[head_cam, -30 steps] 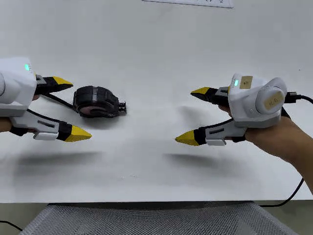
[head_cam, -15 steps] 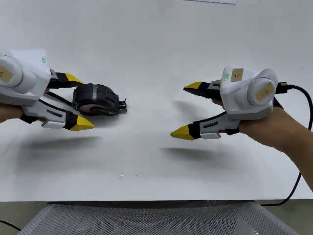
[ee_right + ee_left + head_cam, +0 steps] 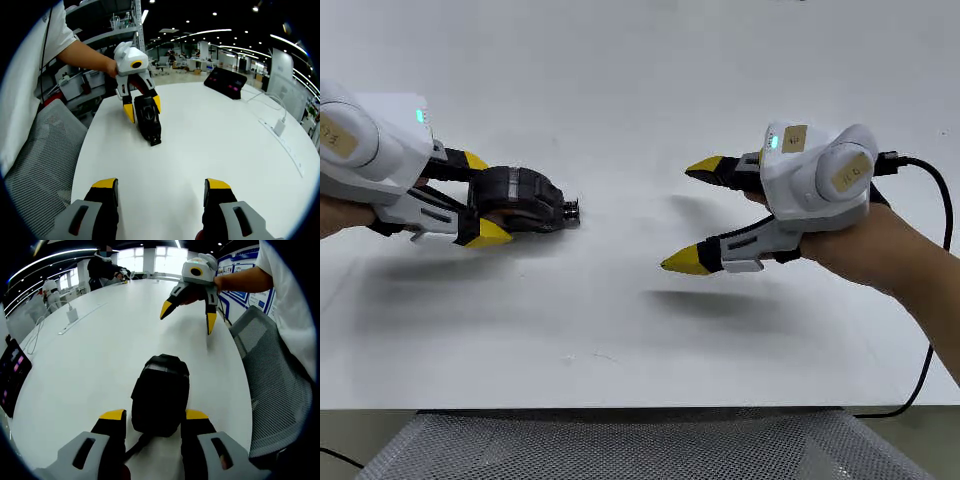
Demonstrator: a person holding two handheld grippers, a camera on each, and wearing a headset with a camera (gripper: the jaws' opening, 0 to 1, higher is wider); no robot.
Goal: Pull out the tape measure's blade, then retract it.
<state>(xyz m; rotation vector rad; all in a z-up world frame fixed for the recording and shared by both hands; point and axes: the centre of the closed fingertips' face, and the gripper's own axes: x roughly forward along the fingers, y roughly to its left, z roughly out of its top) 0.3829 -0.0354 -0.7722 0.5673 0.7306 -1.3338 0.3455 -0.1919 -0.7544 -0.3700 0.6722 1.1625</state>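
Note:
A black tape measure (image 3: 525,200) lies on the white table (image 3: 620,330), its blade tip (image 3: 572,212) pointing right and the blade wound in. My left gripper (image 3: 480,198) has its yellow-tipped jaws against both sides of the case. In the left gripper view the tape measure (image 3: 160,390) sits between the jaws of my left gripper (image 3: 154,415). My right gripper (image 3: 682,217) hovers open to the right, well apart from the case, with nothing between its fingers. The right gripper view has my right gripper (image 3: 161,184) facing the tape measure (image 3: 149,120) and the left gripper (image 3: 142,107).
A black cable (image 3: 930,360) trails off the right gripper over the table's front edge. A grey mesh chair (image 3: 620,445) sits below that edge. A dark tablet (image 3: 227,80) and a power strip (image 3: 75,315) lie far off on the table.
My left gripper has moved right onto the tape measure and its jaws have narrowed around the case. The right gripper has drifted slightly left, still open.

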